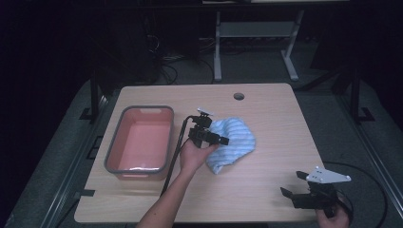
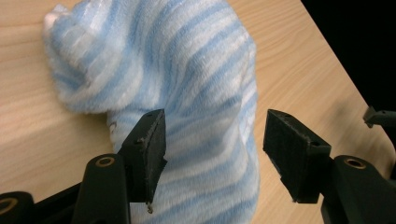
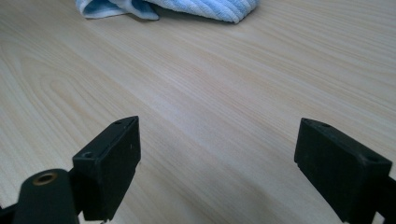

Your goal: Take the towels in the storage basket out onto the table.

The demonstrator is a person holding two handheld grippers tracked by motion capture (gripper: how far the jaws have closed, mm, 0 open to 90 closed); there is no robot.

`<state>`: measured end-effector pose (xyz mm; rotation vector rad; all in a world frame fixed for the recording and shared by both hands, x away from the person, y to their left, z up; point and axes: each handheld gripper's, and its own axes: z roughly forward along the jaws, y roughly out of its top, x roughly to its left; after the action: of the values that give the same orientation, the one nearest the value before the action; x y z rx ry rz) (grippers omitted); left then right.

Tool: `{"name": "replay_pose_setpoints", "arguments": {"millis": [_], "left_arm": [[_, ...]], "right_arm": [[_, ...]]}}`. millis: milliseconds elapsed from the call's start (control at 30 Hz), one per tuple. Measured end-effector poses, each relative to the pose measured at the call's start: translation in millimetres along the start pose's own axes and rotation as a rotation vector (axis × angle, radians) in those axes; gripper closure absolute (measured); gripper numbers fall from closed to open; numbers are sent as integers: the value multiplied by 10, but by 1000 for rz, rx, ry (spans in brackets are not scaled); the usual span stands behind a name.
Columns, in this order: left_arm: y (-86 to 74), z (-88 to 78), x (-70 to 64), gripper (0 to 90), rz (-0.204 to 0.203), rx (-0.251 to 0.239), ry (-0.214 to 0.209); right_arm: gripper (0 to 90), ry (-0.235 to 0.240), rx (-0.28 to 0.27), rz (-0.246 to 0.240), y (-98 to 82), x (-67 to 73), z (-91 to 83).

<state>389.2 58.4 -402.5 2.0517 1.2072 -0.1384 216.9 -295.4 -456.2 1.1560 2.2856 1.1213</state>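
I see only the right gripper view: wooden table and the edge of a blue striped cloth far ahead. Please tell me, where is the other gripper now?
Observer: The left gripper is at the striped towel, on its left edge in the high view.
Operator: Is it holding the towel?
Observer: No. In the left gripper view its jaws stand apart, with the towel lying bunched between and beyond them; the pads are not pressing on it.
Operator: Is anything else on the table?
Observer: Yes, a pink tub with a grey rim stands left of the towel. It looks empty.
Operator: And my gripper?
Observer: The right gripper is open, near the table's front right corner, apart from the towel.
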Motion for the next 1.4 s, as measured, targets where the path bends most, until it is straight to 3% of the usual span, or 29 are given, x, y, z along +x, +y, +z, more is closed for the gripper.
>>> {"name": "replay_pose_setpoints", "arguments": {"millis": [267, 900, 1200, 1400], "left_arm": [[-150, -137, -29, 352, 24, -15, -23], [-439, -312, -194, 316, 113, -16, -17], [-594, -417, -190, 311, 137, -15, -10], [-725, -446, -102, 316, 143, -16, -4]], "right_arm": [[141, -1, 6, -4, 0, 13, 7], [141, -14, 15, 0, -11, -15, -6], [141, -22, 19, 1, -20, -15, -17], [141, -24, 21, -3, -20, -6, -15]]}}
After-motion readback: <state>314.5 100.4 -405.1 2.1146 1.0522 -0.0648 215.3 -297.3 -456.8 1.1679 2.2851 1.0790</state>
